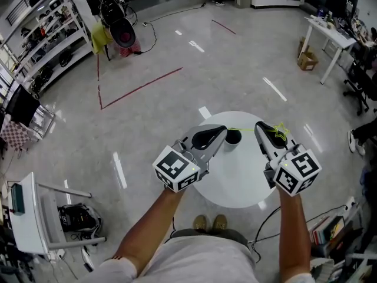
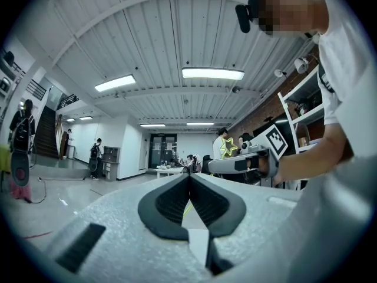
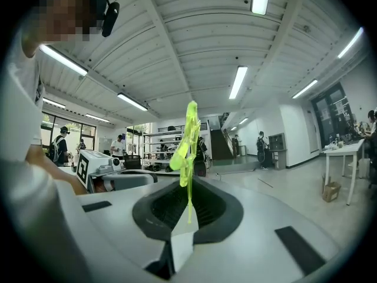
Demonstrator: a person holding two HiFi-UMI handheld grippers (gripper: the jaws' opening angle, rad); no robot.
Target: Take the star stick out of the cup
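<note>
Neon yellow-green star stick (image 3: 187, 135) is already out of the black cup (image 1: 233, 137); it's hanging roughly level in the air over the white round table (image 1: 235, 184), just above the cup; the right gripper (image 3: 189, 184) is clamped on the thin stem right below the star, which pokes up past its jaws; the left gripper (image 2: 189, 180) has its jaws pinched together too, with a sliver of that same green stem caught between them, so it's got the other end; from the head view the stem is a thin line running from one gripper's tips to the other's; the cup stands upright on the table between the two grippers.
</note>
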